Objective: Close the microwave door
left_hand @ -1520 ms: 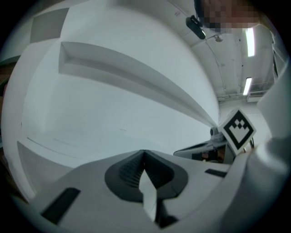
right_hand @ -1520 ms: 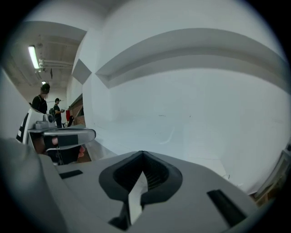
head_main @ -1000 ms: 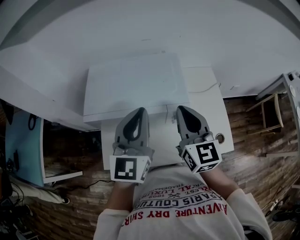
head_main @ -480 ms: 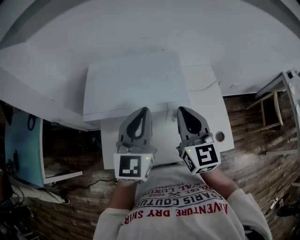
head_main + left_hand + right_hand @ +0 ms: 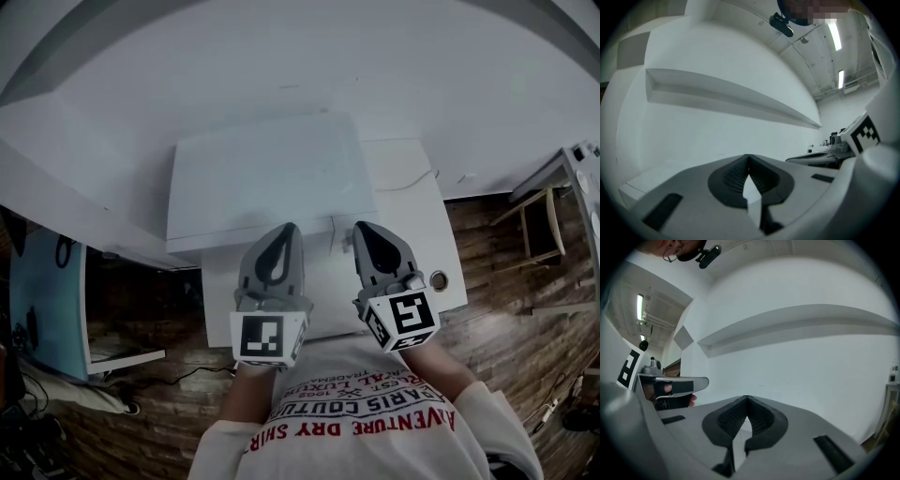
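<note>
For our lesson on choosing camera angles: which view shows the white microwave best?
The head view: it shows the microwave whole from above, standing on the white table. The gripper views show only plain white surfaces beyond the shut left tongs and right tongs; the microwave cannot be told apart there.

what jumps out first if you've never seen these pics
The two grippers with black-and-white marker cubes, left and right, sit side by side low in the middle of the head view. Both have their jaws together on nothing. They point at the big white microwave just ahead, which sits on a white table over a brick-patterned floor.
</note>
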A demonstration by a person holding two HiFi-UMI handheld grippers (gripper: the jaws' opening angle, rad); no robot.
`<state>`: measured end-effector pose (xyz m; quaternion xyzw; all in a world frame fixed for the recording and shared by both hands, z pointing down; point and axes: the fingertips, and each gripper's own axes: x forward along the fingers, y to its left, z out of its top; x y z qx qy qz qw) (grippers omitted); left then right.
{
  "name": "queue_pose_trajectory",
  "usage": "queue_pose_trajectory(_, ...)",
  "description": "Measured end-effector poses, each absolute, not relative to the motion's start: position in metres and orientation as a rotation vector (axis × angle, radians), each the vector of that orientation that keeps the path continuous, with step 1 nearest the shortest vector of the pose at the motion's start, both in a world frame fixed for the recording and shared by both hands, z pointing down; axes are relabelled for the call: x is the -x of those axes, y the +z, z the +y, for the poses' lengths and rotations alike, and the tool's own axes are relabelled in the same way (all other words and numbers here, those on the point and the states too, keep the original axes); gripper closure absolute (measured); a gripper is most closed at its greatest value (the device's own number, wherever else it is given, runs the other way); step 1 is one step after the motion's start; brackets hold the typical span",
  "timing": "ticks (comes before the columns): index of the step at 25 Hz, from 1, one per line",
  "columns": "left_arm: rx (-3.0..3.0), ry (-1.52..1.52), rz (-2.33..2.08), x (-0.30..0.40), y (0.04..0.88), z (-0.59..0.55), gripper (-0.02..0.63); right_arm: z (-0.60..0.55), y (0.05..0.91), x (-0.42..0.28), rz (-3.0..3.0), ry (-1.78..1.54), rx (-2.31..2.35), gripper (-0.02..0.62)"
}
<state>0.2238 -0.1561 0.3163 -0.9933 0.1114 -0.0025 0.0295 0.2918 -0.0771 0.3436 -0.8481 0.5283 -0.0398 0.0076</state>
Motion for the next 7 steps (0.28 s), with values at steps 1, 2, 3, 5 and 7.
queue_pose_trajectory(1,3.065,-0.008,0.348,-0.2242,0.3162,-0.1568,0.600,-0.0774,0.3432,-0.2923,1.654,-0.123,2.651,0.589)
queue_pose_trajectory(2,3.064,-0.007,0.348,-0.2248,0.3160,-0.1571,0.600,-0.0775,0.3429,-0.2930,1.656,-0.121,2.651,0.589)
queue_pose_trajectory(3,3.064,-0.007,0.348,-0.2255,0.3160,-0.1573,0.600,-0.0776,0.3428,-0.2937,1.657,-0.120,2.652,0.589)
queue_pose_trajectory(5,3.063,-0.008,0.351,-0.2266,0.3163,-0.1578,0.600,-0.0778,0.3433,-0.2950,1.657,-0.123,2.652,0.589)
queue_pose_trajectory(7,3.063,-0.010,0.352,-0.2276,0.3169,-0.1583,0.600,-0.0780,0.3442,-0.2962,1.657,-0.128,2.652,0.589)
